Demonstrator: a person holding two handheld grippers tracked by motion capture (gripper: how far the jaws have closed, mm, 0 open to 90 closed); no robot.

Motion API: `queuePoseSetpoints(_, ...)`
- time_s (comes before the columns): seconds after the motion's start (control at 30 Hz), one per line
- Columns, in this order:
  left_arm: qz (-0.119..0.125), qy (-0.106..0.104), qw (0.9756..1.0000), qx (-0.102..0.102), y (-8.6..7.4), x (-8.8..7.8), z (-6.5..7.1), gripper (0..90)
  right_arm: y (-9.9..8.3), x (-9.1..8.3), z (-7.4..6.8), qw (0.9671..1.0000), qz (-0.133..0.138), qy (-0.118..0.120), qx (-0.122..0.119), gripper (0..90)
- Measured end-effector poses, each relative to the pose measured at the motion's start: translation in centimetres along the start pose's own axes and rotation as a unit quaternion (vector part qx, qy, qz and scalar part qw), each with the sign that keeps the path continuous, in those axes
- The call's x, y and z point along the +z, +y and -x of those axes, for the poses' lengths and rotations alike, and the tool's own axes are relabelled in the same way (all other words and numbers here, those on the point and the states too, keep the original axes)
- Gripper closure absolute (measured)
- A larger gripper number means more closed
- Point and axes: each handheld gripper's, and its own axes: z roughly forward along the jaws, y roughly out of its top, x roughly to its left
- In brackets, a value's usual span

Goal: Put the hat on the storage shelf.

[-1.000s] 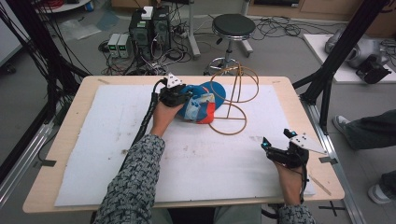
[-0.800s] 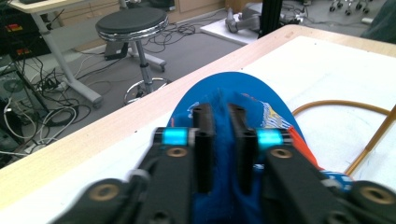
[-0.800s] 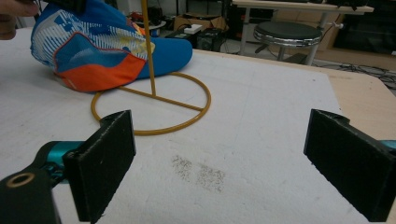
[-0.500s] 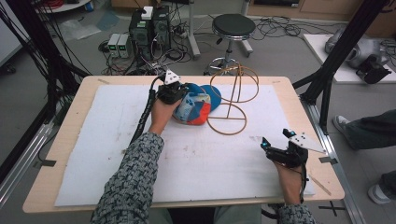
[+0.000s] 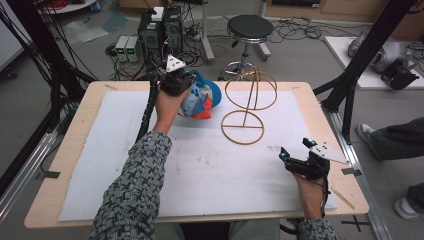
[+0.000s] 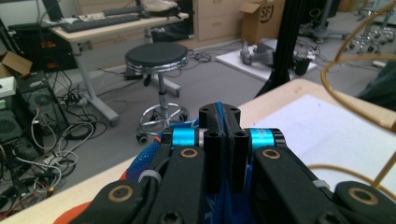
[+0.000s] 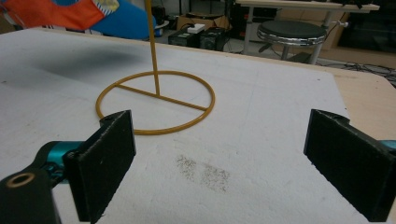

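Cap pinched in left jaws, lifted beside the wire stand; snag and slip are the risks.

Left gripper: jaws fully closed, having just shut on the fabric of the blue-and-orange cap, which hangs below and beside them, clear of the counter. The hold looks like a thin pinch of cloth; a quick swing could likely pull it free. The wire stand sits just to the right of those jaws, its upper hoop level with them; judging from this, the dangling cap or the jaws could catch the hoop and tip the light frame over. Right gripper: jaws wide apart, holding nothing, resting low over the white mat, stand's base ring ahead of them.
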Motion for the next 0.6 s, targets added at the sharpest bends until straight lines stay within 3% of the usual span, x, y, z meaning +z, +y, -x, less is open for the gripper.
queuePoseSetpoints(0.3, 0.019, 0.008, 0.9997, 0.014, 3.6, -0.9, -0.4, 88.2, 0.0, 0.0, 0.0, 1.0000, 0.004, 0.002, 0.000, 8.1)
queuePoseSetpoints(0.5, 0.033, 0.013, 0.9993, -0.011, 5.6, -1.2, -0.7, 88.2, 0.0, 0.0, 0.0, 1.0000, 0.004, 0.005, 0.000, 8.1)
queuePoseSetpoints(0.6, 0.036, 0.013, 0.9992, -0.010, 6.4, -1.2, -0.6, 88.2, 0.0, 0.0, 0.0, 1.0000, 0.006, 0.007, -0.001, 8.1)
